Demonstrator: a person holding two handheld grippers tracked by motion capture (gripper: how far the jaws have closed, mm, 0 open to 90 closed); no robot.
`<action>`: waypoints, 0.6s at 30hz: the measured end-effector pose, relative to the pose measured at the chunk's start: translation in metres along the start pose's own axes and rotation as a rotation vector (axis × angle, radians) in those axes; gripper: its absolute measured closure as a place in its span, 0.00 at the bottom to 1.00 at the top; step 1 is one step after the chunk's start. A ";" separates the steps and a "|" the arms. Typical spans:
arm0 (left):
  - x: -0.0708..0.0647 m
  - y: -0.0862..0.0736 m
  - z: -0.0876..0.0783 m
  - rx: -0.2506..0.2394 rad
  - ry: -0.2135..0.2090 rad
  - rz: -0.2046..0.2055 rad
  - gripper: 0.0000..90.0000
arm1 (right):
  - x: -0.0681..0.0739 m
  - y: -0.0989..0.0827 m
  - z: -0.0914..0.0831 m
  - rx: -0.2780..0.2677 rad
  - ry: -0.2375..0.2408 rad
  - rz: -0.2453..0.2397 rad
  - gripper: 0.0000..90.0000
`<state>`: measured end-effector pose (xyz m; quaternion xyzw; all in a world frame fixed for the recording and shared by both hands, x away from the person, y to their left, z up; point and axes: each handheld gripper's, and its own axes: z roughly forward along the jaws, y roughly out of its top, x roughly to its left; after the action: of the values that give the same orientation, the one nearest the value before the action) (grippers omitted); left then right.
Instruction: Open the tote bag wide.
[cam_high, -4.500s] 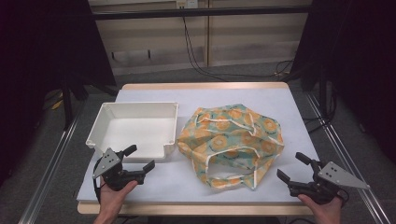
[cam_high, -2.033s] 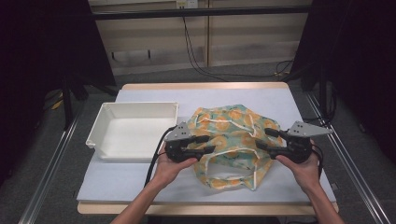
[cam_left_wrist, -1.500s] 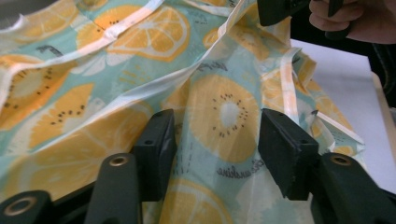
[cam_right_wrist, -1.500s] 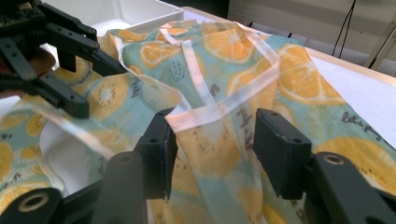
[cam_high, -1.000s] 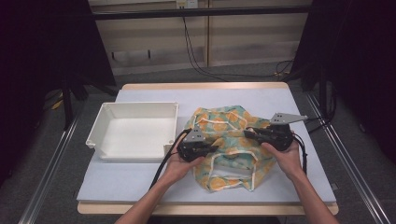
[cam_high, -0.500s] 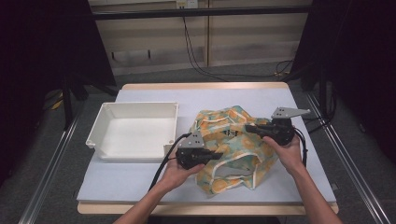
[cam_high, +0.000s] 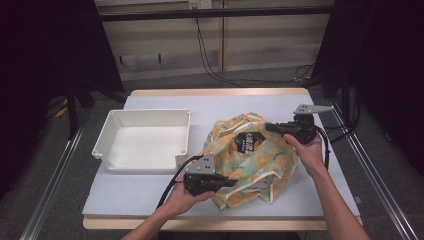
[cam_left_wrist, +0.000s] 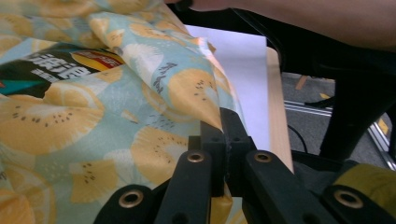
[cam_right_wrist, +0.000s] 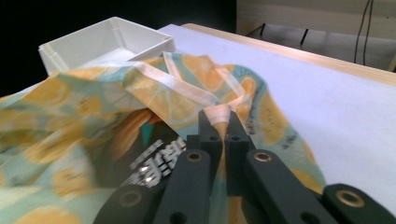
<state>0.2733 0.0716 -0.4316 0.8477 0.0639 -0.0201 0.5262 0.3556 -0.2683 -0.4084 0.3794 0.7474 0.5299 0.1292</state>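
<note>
A fruit-print cloth bag (cam_high: 252, 155) lies crumpled on the counter (cam_high: 150, 190), a dark packet (cam_high: 246, 142) showing inside. Both the left hand-held gripper (cam_high: 239, 183) and right hand-held gripper (cam_high: 267, 126) pinch its fabric. A white tray (cam_high: 142, 142) sits beside it.

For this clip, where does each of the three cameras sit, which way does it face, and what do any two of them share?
High view: above the person's side, looking forward and down on the table; forearms, both grippers.
Left gripper view: rides the left gripper, facing the fruit-print bag; its jaws pinch the fabric.
Right gripper view: rides the right gripper, facing the white tray; its jaws pinch the bag's trim.
Shared: the bag, in all three.
</note>
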 end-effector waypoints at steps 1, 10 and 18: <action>-0.004 -0.003 0.000 0.018 -0.008 0.006 1.00 | -0.006 0.002 0.002 -0.005 -0.010 0.017 1.00; -0.015 -0.024 -0.005 0.077 -0.034 0.017 1.00 | -0.021 0.004 0.014 0.031 -0.060 0.024 1.00; -0.021 -0.031 -0.005 0.100 -0.060 0.022 1.00 | -0.037 -0.003 0.020 0.056 -0.149 0.050 1.00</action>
<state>0.2487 0.0877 -0.4545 0.8726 0.0375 -0.0429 0.4851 0.3920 -0.2806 -0.4268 0.4397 0.7406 0.4820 0.1605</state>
